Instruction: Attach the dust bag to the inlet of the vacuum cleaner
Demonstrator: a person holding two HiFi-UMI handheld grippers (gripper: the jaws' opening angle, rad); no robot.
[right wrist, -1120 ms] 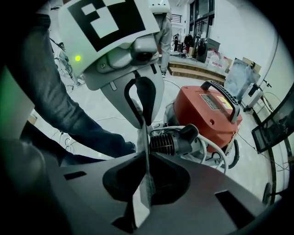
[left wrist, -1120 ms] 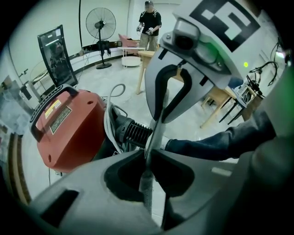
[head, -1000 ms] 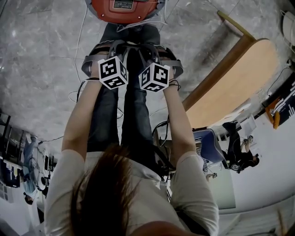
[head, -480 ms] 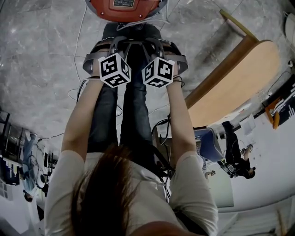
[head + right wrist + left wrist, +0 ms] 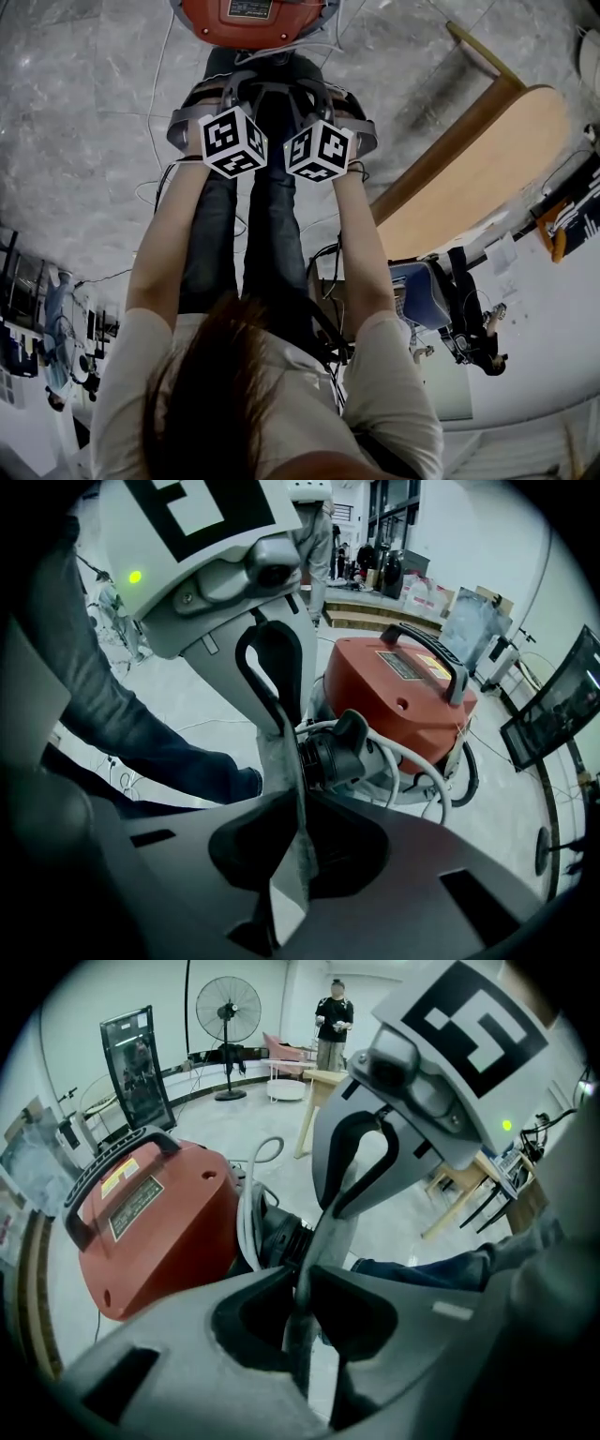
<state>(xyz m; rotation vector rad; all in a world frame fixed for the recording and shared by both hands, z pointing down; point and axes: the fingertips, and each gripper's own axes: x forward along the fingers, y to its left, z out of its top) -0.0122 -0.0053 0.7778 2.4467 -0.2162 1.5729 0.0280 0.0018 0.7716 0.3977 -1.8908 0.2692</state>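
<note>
The red vacuum cleaner point(image 5: 248, 14) stands on the floor just beyond my two grippers. Its black inlet point(image 5: 330, 754) point(image 5: 279, 1237) faces them. The grey dust bag point(image 5: 286, 799) point(image 5: 314, 1241) hangs as a thin fabric edge between the two grippers, right in front of the inlet. My left gripper point(image 5: 302, 1274) point(image 5: 236, 94) is shut on one edge of the bag; its jaws have opened a little further, with the fabric still pinched. My right gripper point(image 5: 292, 803) point(image 5: 307, 94) is shut on the other edge. Both point steeply down, close side by side.
The person's jeans-clad legs point(image 5: 272, 234) run beneath the grippers. A wooden table point(image 5: 487, 169) stands at the right. Thin cables point(image 5: 155, 178) lie on the marble floor. A white cord point(image 5: 424, 766) loops round the vacuum's base. A fan point(image 5: 228, 1002) and a person point(image 5: 333, 1016) stand far back.
</note>
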